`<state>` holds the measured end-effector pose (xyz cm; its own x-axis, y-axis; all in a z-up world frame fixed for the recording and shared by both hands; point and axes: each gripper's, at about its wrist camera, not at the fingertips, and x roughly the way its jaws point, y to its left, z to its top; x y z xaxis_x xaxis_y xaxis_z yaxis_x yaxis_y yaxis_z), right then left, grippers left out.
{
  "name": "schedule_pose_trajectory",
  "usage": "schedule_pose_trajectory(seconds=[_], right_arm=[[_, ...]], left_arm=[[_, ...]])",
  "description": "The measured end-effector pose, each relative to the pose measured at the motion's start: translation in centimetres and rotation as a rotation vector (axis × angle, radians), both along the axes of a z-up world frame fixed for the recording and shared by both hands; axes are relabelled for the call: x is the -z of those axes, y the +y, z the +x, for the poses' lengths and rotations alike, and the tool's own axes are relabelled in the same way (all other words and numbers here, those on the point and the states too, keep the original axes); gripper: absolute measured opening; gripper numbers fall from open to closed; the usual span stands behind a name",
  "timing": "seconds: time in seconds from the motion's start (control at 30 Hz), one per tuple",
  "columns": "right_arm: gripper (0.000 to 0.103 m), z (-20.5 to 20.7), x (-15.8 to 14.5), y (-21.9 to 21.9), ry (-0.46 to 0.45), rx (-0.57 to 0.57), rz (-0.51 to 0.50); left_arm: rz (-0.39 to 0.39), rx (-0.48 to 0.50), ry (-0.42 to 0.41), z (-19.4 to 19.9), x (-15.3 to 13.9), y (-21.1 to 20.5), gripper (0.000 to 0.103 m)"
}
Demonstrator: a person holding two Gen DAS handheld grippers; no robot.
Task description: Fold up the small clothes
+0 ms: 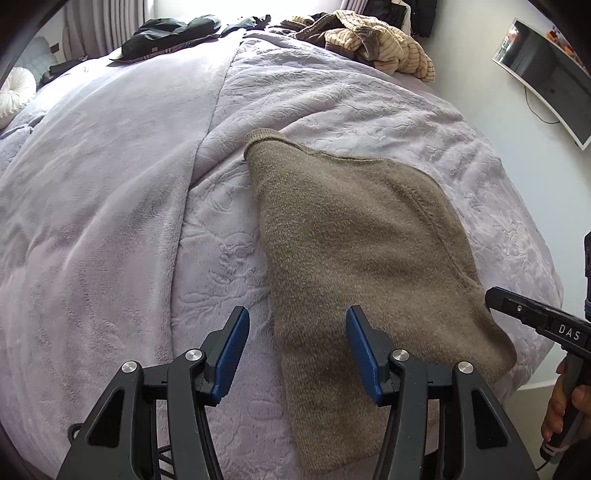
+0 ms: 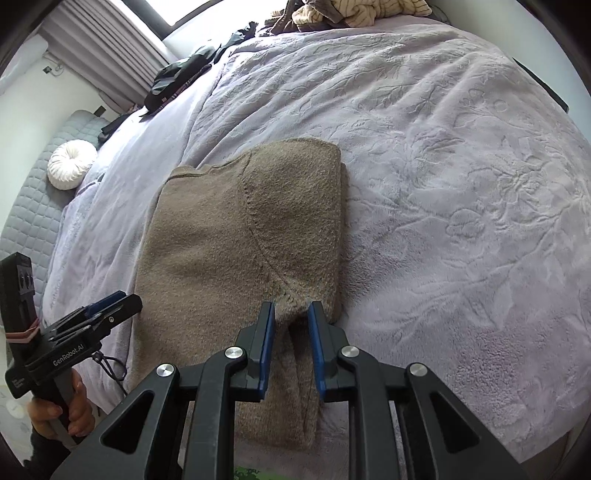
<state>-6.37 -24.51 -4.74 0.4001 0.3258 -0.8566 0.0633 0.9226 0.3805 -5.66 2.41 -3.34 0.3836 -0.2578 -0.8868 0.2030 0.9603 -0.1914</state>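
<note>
Left gripper [image 1: 297, 350]: nearest the left wrist lens, black arms with blue pads [image 1: 232, 354], jaws spread wide and holding nothing; it hovers over the near left edge of the sweater, one finger above the bedspread, the other above the knit
Right gripper [image 2: 291, 347]: nearest the right wrist lens, jaws at a narrow gap with a ridge of the knit lying between the blue pads [image 2: 267, 347]; whether the pads actually pinch the cloth cannot be told
Brown sweater [image 1: 354, 243]: a fuzzy tan-brown knit, lying flat and folded on the bed, its near end reaching toward the bed edge; a curved seam runs across it, and a ribbed edge shows at its far left corner in the left wrist view
Sweater fold: in the right wrist view the right side [image 2: 295, 206] lies doubled over the body, making a straight thick edge
Bedspread [image 1: 369, 96]: pale lilac plush with an embossed leaf pattern, under the sweater
Plain blanket [image 1: 92, 184]: smooth lilac, left of the sweater, apart from it
Striped clothes pile [image 1: 373, 40]: cream and brown, at the far end of the bed, well apart from the sweater
Dark garments [image 1: 170, 35]: black, at the far left of the bed
Round cushion [image 2: 70, 166]: white, pleated, off to the left beside the bed
Monitor [image 1: 546, 77]: on the wall at the right
Person's hand [image 2: 74, 410]: wrapped round the left gripper's handle
</note>
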Motion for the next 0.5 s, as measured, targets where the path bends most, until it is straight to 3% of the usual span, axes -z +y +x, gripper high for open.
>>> schedule_pose_trajectory(seconds=[0.17, 0.2, 0.23, 0.27, 0.37, 0.43, 0.5], right_arm=[[0.026, 0.4, -0.9, 0.5, 0.005, -0.014, -0.018], [0.040, 0.5, -1.1, 0.8, 0.007, -0.018, -0.026], [0.061, 0.5, -1.4, 1.0, 0.008, -0.022, -0.034], [0.067, 0.5, -1.7, 1.3, 0.006, -0.026, -0.044], [0.069, 0.7, -2.7, 2.5, -0.011, -0.057, -0.095], [0.081, 0.8, -3.3, 3.2, -0.013, -0.068, -0.132], [0.082, 1.0, -3.9, 3.8, -0.018, -0.064, -0.157]], left_arm=[[0.059, -0.020, -0.009, -0.4, -0.8, -0.4, 0.056], [0.069, -0.024, -0.008, -0.5, -0.9, -0.5, 0.060], [0.073, -0.029, -0.004, -0.6, -1.0, -0.5, 0.080], [0.073, -0.037, -0.007, -0.7, -1.2, -0.5, 0.089], [0.086, -0.051, -0.030, -1.1, -1.9, -0.6, 0.093], [0.083, -0.050, -0.019, -1.1, -2.1, -0.8, 0.093], [0.081, -0.055, -0.019, -1.1, -2.3, -0.9, 0.093]])
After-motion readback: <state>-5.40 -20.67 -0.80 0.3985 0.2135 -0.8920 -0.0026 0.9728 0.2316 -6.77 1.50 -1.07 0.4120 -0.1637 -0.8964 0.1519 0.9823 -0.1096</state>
